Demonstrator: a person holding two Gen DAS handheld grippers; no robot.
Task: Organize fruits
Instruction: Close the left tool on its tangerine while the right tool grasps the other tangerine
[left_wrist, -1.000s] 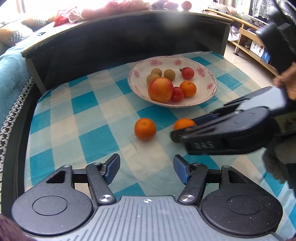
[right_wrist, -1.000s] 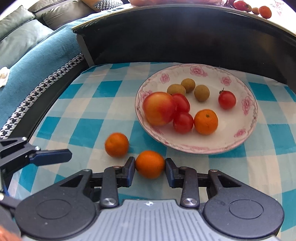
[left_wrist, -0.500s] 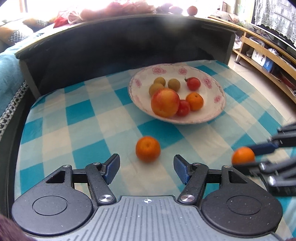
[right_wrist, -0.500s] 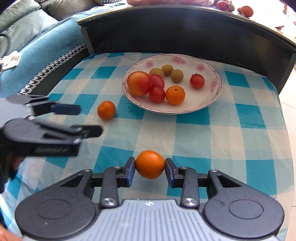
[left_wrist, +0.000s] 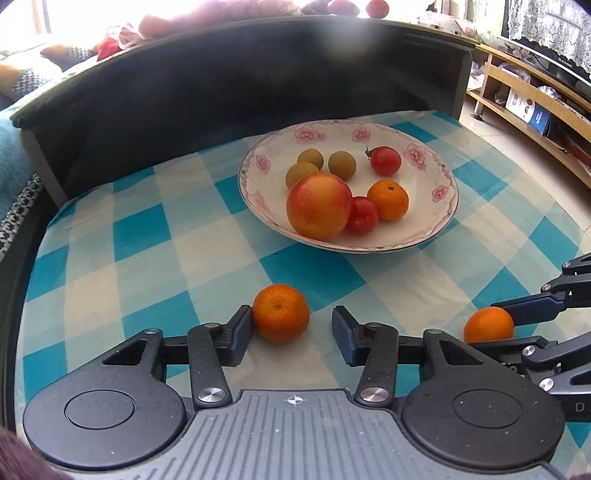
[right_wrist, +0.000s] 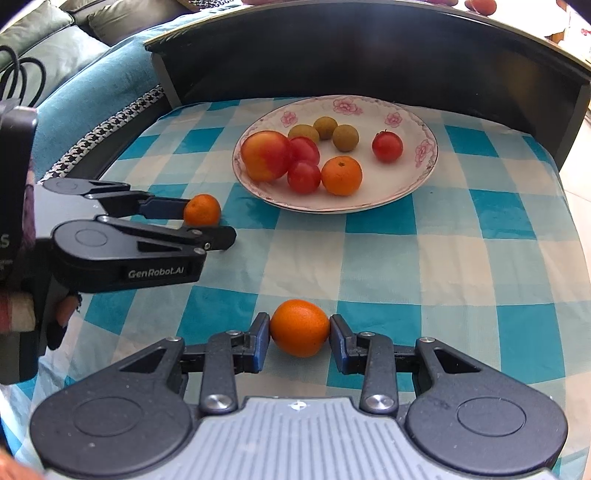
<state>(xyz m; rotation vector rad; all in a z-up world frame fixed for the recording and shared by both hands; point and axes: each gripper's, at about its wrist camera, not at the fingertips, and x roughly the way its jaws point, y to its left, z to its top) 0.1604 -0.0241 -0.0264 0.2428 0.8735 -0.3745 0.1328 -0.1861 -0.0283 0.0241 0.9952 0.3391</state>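
Observation:
A white flowered plate holds an apple, red tomatoes, small brown fruits and one tangerine. My left gripper is open around a tangerine lying on the checked cloth; its left pad touches the fruit and the right pad stands apart. That tangerine shows in the right wrist view between the left gripper's fingers. My right gripper is shut on another tangerine, also visible at the right in the left wrist view.
A blue and white checked cloth covers the table. A dark raised back panel stands behind the plate. A teal sofa lies to the left and a wooden shelf to the right.
My left gripper has moved forward so the loose tangerine sits between its fingers. My right gripper has kept hold of its tangerine, drawn back from the plate.

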